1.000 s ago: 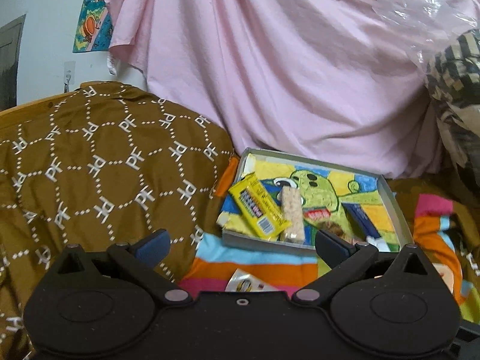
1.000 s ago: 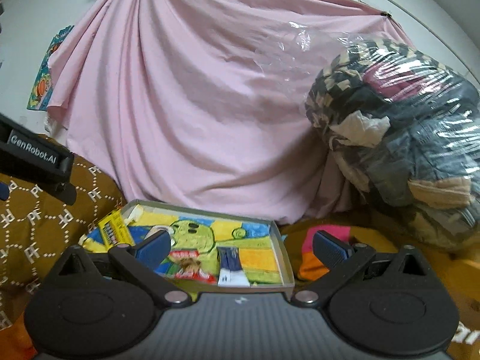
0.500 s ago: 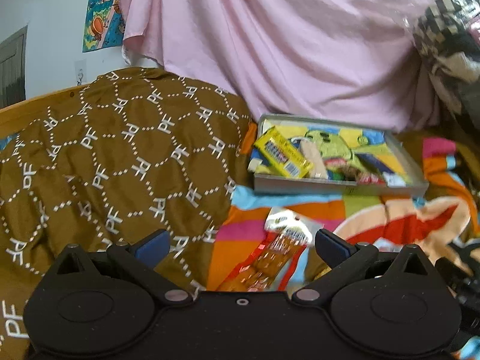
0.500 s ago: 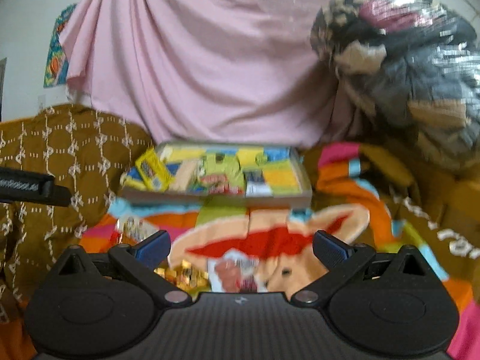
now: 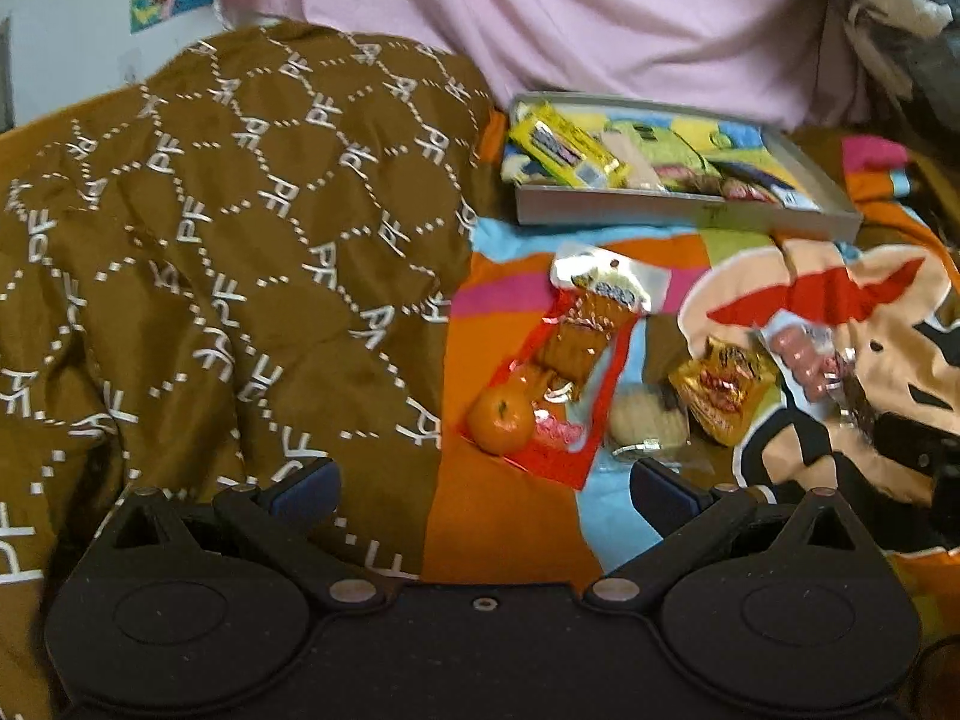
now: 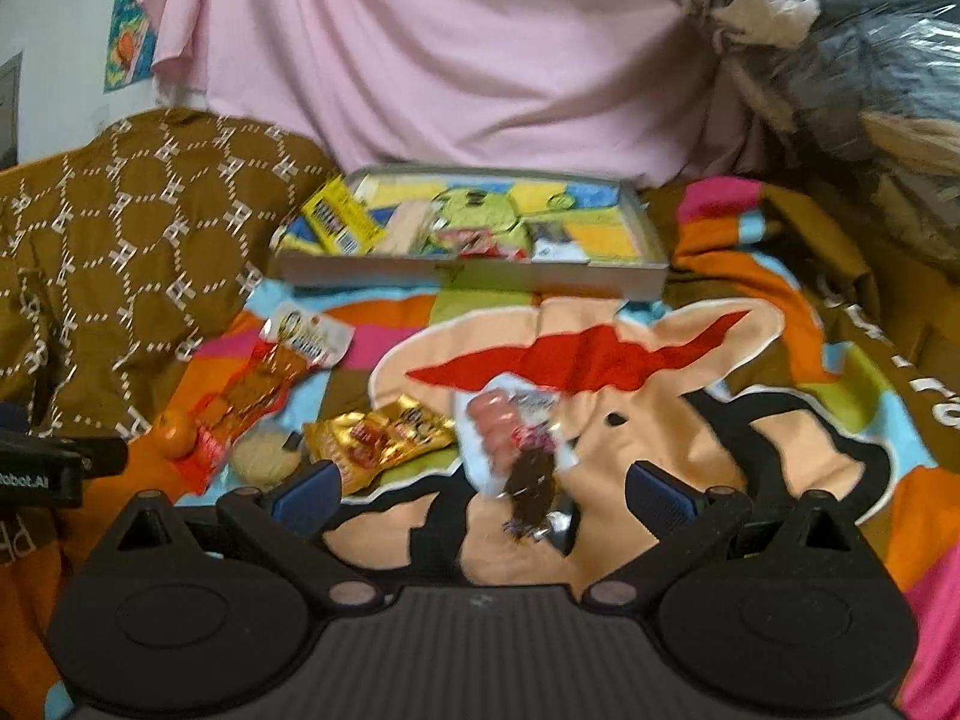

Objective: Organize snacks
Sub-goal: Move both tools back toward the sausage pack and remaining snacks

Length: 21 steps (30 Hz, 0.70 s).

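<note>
Glossy plastic snack wrappers (image 6: 378, 438) on matt cloth blanket (image 6: 660, 420).

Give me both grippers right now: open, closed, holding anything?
Left gripper: open, holding nothing, above the blanket near the orange.
Right gripper: open, holding nothing, with the sausage packet lying ahead between its fingers.

A home bedroom — patterned brown quilt (image 5: 228, 228), cartoon blanket (image 6: 600, 360), draped pink sheet (image 6: 450, 60).

Print on the gold packet (image 6: 379, 439) was blurred, unreadable; the orange (image 6: 173, 433) was partly hidden behind the red pouch (image 6: 249, 405)
</note>
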{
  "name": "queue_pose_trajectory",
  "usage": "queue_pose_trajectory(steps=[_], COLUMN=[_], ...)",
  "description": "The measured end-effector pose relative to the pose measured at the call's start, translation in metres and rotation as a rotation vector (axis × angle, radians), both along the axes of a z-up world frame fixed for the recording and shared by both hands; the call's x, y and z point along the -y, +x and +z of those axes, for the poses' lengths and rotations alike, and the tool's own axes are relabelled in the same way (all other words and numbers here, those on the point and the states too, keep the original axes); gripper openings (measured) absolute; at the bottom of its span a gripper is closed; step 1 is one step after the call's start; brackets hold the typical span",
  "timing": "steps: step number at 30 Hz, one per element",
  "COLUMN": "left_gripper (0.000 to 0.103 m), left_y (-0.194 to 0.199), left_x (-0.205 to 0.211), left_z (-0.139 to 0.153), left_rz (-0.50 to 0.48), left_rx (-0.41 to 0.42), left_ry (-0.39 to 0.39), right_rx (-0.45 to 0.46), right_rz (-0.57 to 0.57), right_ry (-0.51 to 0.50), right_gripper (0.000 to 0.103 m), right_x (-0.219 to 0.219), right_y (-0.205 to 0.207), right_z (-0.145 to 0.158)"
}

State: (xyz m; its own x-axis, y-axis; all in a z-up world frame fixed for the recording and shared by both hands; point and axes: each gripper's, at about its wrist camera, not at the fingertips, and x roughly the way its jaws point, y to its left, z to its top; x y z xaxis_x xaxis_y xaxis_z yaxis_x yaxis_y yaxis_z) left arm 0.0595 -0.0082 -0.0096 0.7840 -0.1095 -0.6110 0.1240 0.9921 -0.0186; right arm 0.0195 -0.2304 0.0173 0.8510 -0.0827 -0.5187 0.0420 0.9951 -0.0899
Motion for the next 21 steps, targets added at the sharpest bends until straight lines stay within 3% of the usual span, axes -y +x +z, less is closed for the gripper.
queue_pose_trajectory(steps=[9, 21], left_gripper=[0.102, 0.102], left_y=[0.022, 0.041], left_x=[0.010, 0.004], left_z=[-0.004, -0.014], left_rz=[-0.120, -0.111], left_rx=[-0.012, -0.028], left_ry=[0.077, -0.013], right_rx=[-0.056, -0.093], right_rz=[0.026, 0.050], right_ry=[0.009, 0.031], right_gripper=[0.103, 0.103], right_x=[-0.004, -0.007], right_y=[0.014, 0.031], right_z=[-0.011, -0.018])
